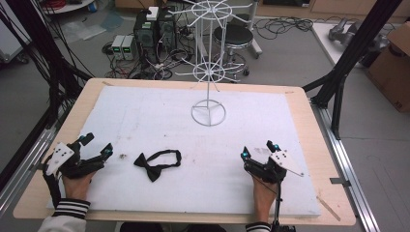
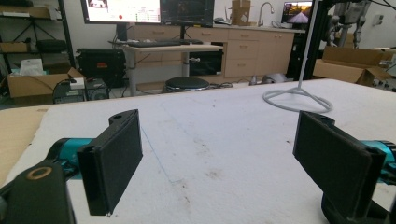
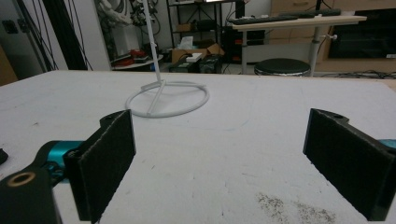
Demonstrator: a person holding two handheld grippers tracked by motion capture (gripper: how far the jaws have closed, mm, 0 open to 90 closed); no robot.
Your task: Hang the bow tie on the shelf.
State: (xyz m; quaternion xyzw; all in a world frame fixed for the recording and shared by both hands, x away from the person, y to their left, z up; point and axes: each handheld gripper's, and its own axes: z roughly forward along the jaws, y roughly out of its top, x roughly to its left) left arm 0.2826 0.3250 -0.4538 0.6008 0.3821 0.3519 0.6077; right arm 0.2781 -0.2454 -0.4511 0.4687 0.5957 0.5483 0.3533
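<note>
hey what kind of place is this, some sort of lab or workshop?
Most likely a robotics or research lab. Computer towers sit in tangled cables on the floor, monitors stand on a desk, and the padded table carries a white wire rack and a black bow tie.

High view looks down from above; both gripper views skim the table, sharing the white stand

On the mat the bow tie lies between the left gripper and the right gripper, nearer the left one, with the wire stand ahead of both, well apart.
</note>
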